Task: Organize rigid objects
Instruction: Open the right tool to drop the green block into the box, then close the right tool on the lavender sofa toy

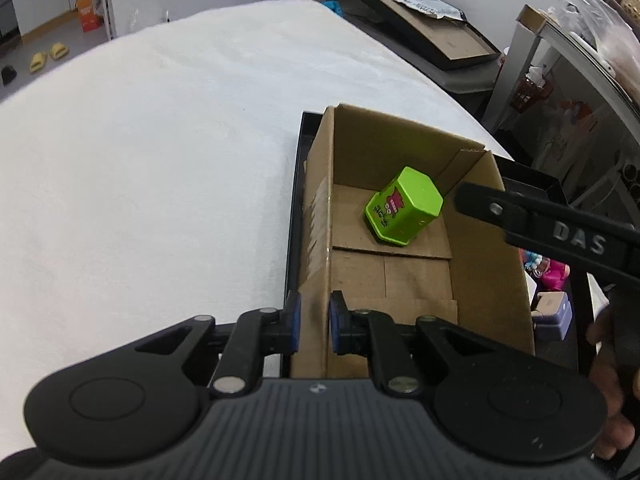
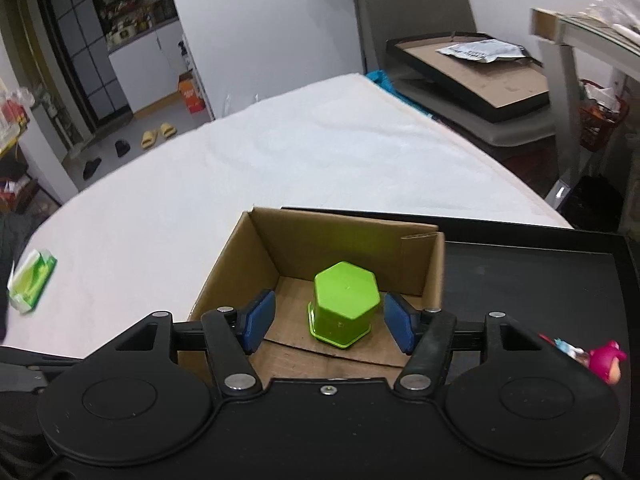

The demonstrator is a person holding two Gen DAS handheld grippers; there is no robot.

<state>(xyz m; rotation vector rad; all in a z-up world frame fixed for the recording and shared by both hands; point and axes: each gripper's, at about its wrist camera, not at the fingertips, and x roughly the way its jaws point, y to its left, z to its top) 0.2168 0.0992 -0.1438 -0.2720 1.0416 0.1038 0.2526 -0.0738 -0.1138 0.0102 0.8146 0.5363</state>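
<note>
A lime-green hexagonal tin (image 1: 404, 208) (image 2: 344, 304) stands lid-down on the floor of an open cardboard box (image 1: 488, 240) (image 2: 224, 272). My right gripper (image 2: 330, 322) hangs over the box with its blue pads on either side of the tin. Gaps show on both sides, so it is open and not touching. One of its black fingers (image 1: 520, 216) reaches in from the right in the left wrist view. My left gripper (image 1: 315, 320) is shut on the box's near left wall, one pad outside and one inside.
The box sits in a black tray (image 1: 294, 200) (image 2: 520, 272) on a white-covered table (image 1: 160, 160). A pink toy figure (image 2: 606, 360) and a small purple-and-beige item (image 1: 554, 312) lie in the tray to the right. A green packet (image 2: 32, 280) lies at the table's left.
</note>
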